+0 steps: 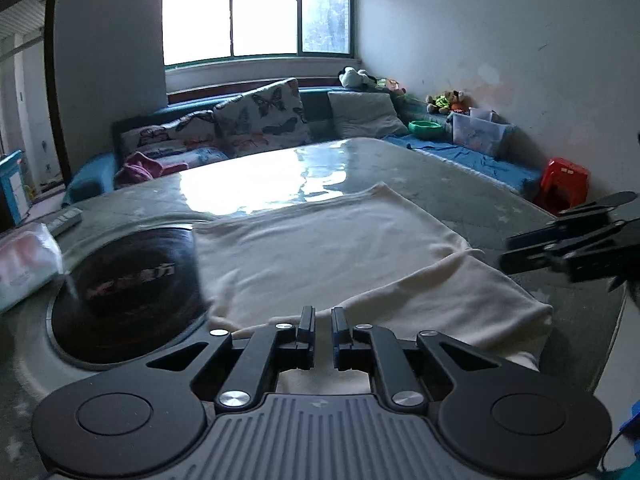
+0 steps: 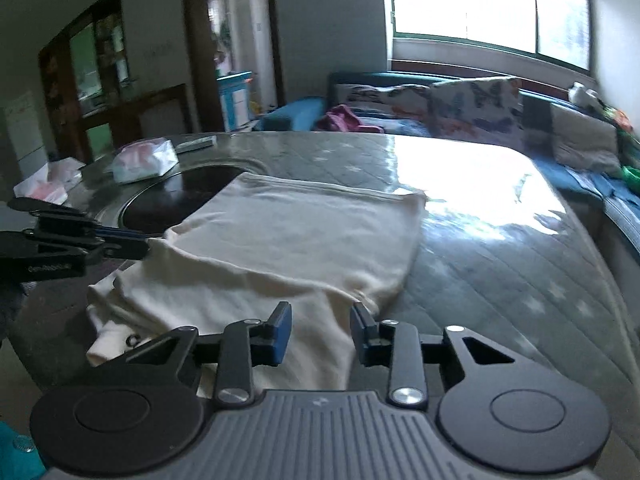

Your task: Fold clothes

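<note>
Nearest the cams, both claws sit over the near edge of a cream garment spread on the surface. Left claw: jaws nearly together, only a narrow slit between the pads, w/ nothing visibly caught in the slit; cloth lies just beyond and beneath the tips. From the right wrist view the same claw comes in from the left w/ its tips at the garment's left edge, touching or just shy, can't tell which. Right claw: jaws apart, a clear gap, cream fabric showing under and between them but the pads aren't pressing on it.

Garment is partly folded, w/ one flat layer on top and looser bunched cloth hanging over the surface's near edge. Just left of it, a dark round hob is set into the surface; the cloth overlaps its rim. Farther left, a plastic-wrapped pack. Beyond, sofa w/ butterfly cushions, then window.
</note>
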Action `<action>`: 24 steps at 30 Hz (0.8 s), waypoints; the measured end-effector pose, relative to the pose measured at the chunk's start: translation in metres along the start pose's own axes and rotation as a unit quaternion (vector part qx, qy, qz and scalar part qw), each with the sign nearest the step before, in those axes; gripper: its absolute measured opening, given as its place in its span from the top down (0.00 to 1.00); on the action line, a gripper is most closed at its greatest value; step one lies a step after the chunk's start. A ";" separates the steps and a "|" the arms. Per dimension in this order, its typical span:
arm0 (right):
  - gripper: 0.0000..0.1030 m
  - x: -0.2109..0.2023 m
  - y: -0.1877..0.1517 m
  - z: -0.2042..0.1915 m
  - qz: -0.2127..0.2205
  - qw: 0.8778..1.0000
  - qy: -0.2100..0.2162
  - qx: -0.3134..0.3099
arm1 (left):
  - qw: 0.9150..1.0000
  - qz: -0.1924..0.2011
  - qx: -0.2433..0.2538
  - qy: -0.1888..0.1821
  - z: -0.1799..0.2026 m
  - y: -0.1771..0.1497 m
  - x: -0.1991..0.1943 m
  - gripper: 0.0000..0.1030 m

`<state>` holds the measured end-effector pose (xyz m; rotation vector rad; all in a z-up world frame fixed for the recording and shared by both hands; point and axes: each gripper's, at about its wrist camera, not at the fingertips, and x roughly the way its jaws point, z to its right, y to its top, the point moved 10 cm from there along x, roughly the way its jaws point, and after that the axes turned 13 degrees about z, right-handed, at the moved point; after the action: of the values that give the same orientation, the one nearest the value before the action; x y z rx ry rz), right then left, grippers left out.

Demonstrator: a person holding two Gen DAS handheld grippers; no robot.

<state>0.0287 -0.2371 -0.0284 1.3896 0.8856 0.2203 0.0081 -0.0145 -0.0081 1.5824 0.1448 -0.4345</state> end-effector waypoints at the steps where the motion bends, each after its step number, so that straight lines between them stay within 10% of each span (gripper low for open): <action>1: 0.74 0.008 -0.001 -0.003 -0.001 1.000 0.005 -0.002 | 1.000 -0.004 -0.002 -0.003 0.001 -0.002 0.005 0.90; 24: 0.78 0.041 -0.008 -0.002 -0.019 1.000 0.012 -0.012 | 1.000 -0.023 -0.015 0.006 -0.013 -0.014 0.024 0.89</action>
<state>0.0519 -0.2120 -0.0526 1.3492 0.9250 0.2175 0.0275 -0.0046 -0.0298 1.5548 0.1966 -0.4580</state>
